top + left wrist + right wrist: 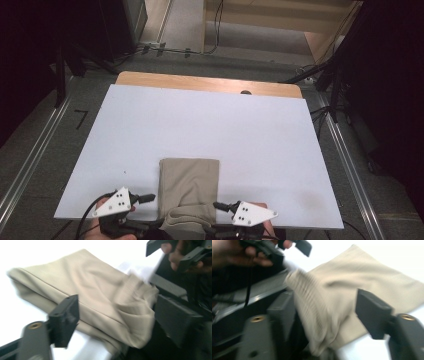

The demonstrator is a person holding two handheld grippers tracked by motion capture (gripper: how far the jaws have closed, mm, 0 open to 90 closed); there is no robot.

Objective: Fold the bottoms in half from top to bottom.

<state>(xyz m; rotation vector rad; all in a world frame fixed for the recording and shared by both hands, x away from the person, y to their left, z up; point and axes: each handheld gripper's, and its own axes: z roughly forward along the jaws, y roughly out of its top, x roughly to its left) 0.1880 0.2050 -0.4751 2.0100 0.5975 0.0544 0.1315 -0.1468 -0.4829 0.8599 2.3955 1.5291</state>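
Our left gripper (148,198) stands with jaws apart, gripping nothing, just left of the folded beige garment (189,187) at the near edge of the white surface (210,130). Our right gripper (220,205) is likewise open. We should pinch both near corners evenly, 2 grips together.

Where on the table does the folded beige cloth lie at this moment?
In the high view the folded beige cloth lies at the near edge of the white table, its ribbed end overhanging, between the left gripper and the right gripper.
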